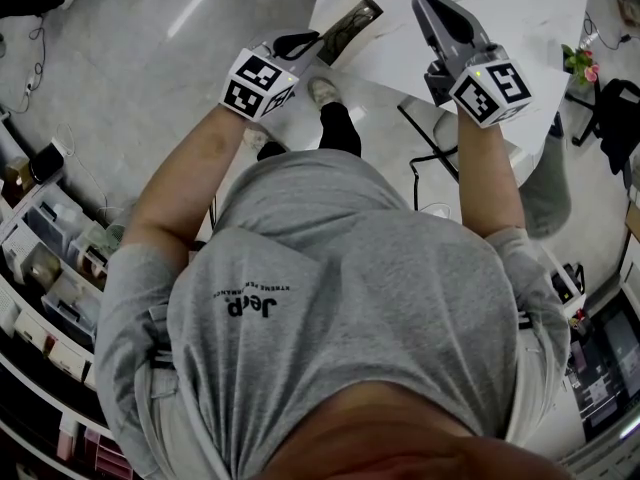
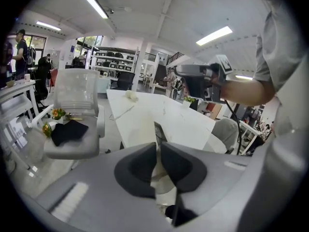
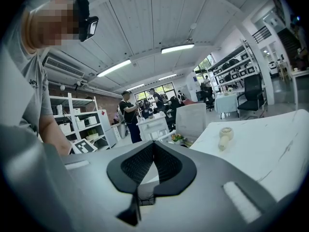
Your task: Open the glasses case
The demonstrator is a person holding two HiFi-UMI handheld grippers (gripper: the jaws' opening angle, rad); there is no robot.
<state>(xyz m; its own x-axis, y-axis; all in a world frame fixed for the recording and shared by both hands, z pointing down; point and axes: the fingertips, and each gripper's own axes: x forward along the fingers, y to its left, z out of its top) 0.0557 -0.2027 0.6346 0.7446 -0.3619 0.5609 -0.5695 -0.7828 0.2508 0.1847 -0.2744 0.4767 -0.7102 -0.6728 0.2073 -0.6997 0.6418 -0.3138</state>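
Observation:
A flat, dark glasses case [image 1: 352,23] sticks out forward from my left gripper [image 1: 312,46], over the near edge of the white table [image 1: 520,8]. In the left gripper view the jaws of the left gripper [image 2: 158,146] are pressed on the case, and its thin edge [image 2: 158,132] stands up between them. My right gripper [image 1: 427,0] is held level to the right of the case and apart from it. Its jaws meet at the tips [image 3: 153,146] with nothing between them. The right gripper [image 2: 195,79] also shows in the left gripper view.
A white chair [image 2: 77,115] with a black cloth and flowers stands left of the table. A small cream hand fan [image 3: 223,137] lies on the table top. Shelves [image 1: 50,268] line the left side. Several people stand at the back of the room [image 3: 128,115].

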